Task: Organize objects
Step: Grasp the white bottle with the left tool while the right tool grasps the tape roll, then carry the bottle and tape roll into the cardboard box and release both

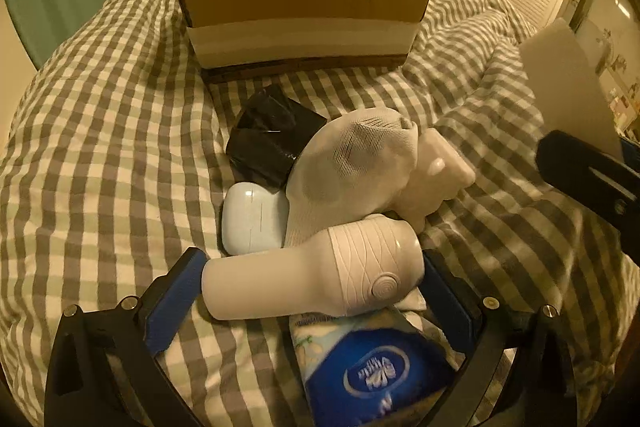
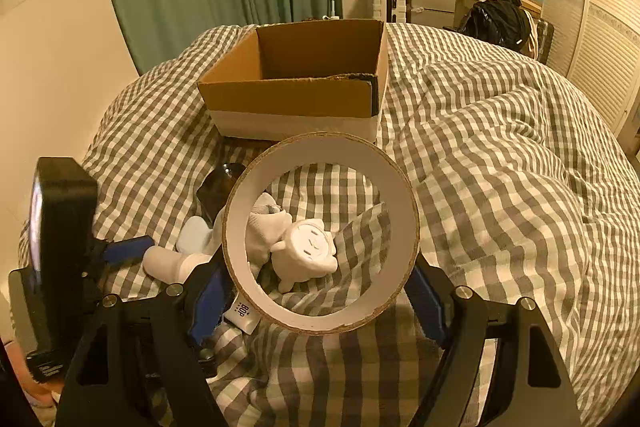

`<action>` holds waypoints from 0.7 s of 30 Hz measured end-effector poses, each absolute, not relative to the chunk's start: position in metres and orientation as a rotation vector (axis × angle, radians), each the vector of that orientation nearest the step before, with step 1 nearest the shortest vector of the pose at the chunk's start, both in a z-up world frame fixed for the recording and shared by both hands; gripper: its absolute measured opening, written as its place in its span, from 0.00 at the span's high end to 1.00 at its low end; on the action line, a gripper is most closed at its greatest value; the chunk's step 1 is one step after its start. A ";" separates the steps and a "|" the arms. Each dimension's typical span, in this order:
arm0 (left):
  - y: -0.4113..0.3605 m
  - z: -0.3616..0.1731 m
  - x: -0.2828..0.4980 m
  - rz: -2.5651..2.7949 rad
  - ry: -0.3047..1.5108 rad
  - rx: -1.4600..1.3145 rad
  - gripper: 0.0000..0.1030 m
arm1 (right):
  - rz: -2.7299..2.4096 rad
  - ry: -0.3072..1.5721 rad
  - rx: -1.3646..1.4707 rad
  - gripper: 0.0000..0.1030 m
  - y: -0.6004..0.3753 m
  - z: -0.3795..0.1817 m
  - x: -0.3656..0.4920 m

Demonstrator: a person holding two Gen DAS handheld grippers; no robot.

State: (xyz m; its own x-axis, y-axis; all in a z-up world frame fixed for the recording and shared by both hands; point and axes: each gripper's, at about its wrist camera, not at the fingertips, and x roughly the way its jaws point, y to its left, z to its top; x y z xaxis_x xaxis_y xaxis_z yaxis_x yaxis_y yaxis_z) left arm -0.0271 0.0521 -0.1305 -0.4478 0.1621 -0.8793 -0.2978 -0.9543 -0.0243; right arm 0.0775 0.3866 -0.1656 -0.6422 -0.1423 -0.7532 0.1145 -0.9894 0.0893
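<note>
An open cardboard box [image 1: 304, 7] stands on the checked bed; it also shows in the right wrist view [image 2: 296, 95]. My left gripper [image 1: 314, 287] is shut on a white bottle [image 1: 316, 273] lying crosswise between its blue pads. Behind the bottle lie a white sock [image 1: 352, 163], a white earbud case [image 1: 252, 219], a black roll [image 1: 272, 135] and a white figurine [image 1: 440, 171]. My right gripper [image 2: 320, 279] is shut on a white tape roll [image 2: 320, 231], held above the bed. Through its ring I see the figurine [image 2: 304, 255].
A blue and white packet [image 1: 372, 371] lies under the left gripper. A small white tube [image 2: 242, 315] lies by the right gripper's left pad. The checked duvet [image 2: 500, 187] rises in folds to the right. Green curtains and furniture stand behind the bed.
</note>
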 end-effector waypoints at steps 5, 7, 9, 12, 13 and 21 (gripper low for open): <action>0.048 -0.132 -0.029 2.409 0.163 -1.446 0.00 | -2.727 -0.054 1.256 0.24 0.388 -0.167 0.079; 0.045 -0.131 -0.028 2.395 0.147 -1.448 0.00 | -2.736 -0.047 1.250 0.24 0.388 -0.164 0.080; 0.040 -0.127 -0.026 2.390 0.114 -1.449 0.00 | -2.746 -0.041 1.237 0.24 0.388 -0.160 0.082; 0.034 -0.118 -0.023 2.397 0.088 -1.438 0.00 | -2.758 -0.032 1.217 0.24 0.387 -0.154 0.086; 0.033 -0.115 -0.022 2.402 0.081 -1.431 0.00 | -2.760 -0.028 1.209 0.24 0.386 -0.151 0.088; 0.018 -0.058 -0.018 2.490 0.041 -1.270 0.00 | -2.784 0.001 1.135 0.24 0.377 -0.128 0.098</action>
